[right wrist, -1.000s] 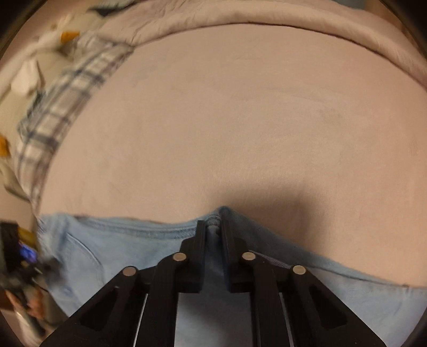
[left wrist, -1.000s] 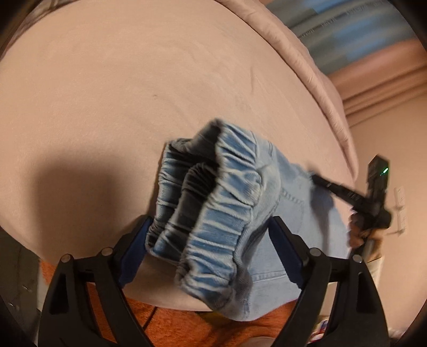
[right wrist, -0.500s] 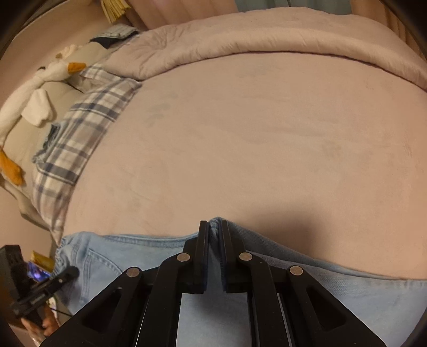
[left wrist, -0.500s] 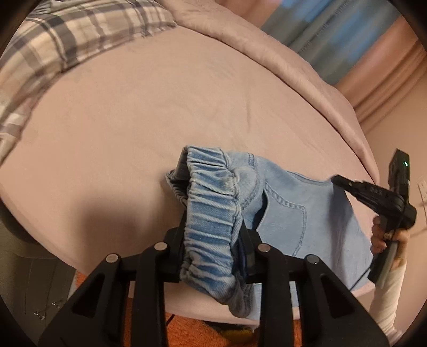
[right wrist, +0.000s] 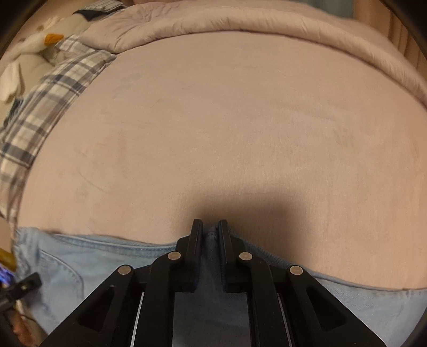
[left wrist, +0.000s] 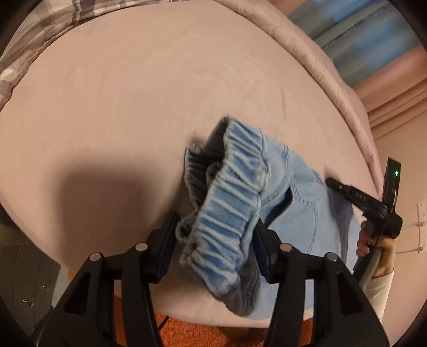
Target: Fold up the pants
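Note:
Light blue denim pants (left wrist: 299,213) lie along the near edge of a pink bed (left wrist: 133,106). Their gathered elastic waistband (left wrist: 229,202) is bunched up between the pads of my left gripper (left wrist: 214,237), which press on both sides of it; the band's end droops below the fingers. In the right wrist view the pants (right wrist: 80,261) stretch left to right, and my right gripper (right wrist: 210,232) is shut on a pinch of their far edge. That gripper (left wrist: 344,190) also shows at the right of the left wrist view, held by a hand (left wrist: 373,243).
A plaid pillow (right wrist: 45,106) and a white plush goose (right wrist: 32,45) lie at the bed's left end. A rolled pink duvet (right wrist: 240,21) runs along the far side. Orange rug (left wrist: 186,331) shows below the bed edge, and curtains (left wrist: 360,34) hang beyond.
The left gripper went from wide open around the waistband to clamped on it; its fingers now stand a little wider than half a second ago. The right gripper stayed shut on the pants.

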### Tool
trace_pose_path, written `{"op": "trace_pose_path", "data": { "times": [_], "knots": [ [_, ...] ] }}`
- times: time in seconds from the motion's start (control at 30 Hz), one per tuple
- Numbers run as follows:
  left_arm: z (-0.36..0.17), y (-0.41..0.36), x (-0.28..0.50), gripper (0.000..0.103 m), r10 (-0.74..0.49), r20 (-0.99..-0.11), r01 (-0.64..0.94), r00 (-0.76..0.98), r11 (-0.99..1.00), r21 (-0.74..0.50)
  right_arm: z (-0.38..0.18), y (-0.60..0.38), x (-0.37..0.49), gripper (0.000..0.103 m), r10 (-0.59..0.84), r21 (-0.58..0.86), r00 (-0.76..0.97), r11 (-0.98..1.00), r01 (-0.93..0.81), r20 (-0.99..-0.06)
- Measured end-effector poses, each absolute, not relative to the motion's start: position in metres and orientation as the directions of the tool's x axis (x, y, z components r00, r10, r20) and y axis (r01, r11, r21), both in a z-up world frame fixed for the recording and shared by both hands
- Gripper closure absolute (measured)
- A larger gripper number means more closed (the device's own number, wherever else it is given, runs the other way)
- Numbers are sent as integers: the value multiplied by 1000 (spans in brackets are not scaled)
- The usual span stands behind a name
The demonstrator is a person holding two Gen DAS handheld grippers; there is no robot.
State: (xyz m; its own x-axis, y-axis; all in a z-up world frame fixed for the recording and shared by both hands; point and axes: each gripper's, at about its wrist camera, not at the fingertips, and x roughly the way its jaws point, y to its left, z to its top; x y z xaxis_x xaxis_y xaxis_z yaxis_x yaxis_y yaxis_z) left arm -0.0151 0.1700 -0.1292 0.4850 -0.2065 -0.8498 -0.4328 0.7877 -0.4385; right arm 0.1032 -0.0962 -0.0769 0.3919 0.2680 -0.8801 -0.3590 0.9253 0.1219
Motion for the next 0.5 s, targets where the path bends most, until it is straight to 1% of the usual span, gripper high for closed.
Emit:
{"op": "trace_pose_path", "data": {
  "times": [0.07,0.13,0.17,0.2,0.23,0.27,0.3,0.33,0.43,0.47,0.5],
  "knots": [
    [-121,166,-16,50,-216,-868,-444,446,789,-424,-73,-96,101,95,250,94,412,927,-363,-876],
    [-105,164,-18,49,-193,-873,-461,448,787,-410,-65,-102,100,95,260,108,414,929,-354,-873],
    [-94,161,-21,46,-171,-869,-459,464,792,-401,-60,-108,98,95,269,122,417,930,-346,-868],
    [-83,160,-25,38,-149,-862,-453,485,800,-394,-56,-113,97,90,281,137,425,931,-338,-861],
    [-72,157,-28,33,-121,-851,-448,512,807,-384,-47,-121,93,85,292,150,443,933,-328,-848],
    [-62,154,-31,24,-105,-836,-437,539,813,-384,-41,-126,89,71,293,151,458,935,-322,-839],
    [-52,149,-32,20,-103,-816,-417,569,819,-394,-34,-133,84,57,294,153,474,937,-314,-830],
    [-49,145,-30,20,-119,-802,-396,585,821,-411,-28,-141,78,54,299,158,488,938,-309,-820],
    [-49,125,-19,22,-251,-751,-287,611,814,-505,-25,-160,58,54,326,188,482,931,-312,-813],
    [-53,117,-13,28,-261,-754,-280,603,816,-506,-28,-169,51,54,325,192,473,932,-309,-819],
    [-57,108,-7,40,-259,-765,-277,589,825,-492,-33,-177,44,54,318,190,464,934,-301,-827]
  ]
}}
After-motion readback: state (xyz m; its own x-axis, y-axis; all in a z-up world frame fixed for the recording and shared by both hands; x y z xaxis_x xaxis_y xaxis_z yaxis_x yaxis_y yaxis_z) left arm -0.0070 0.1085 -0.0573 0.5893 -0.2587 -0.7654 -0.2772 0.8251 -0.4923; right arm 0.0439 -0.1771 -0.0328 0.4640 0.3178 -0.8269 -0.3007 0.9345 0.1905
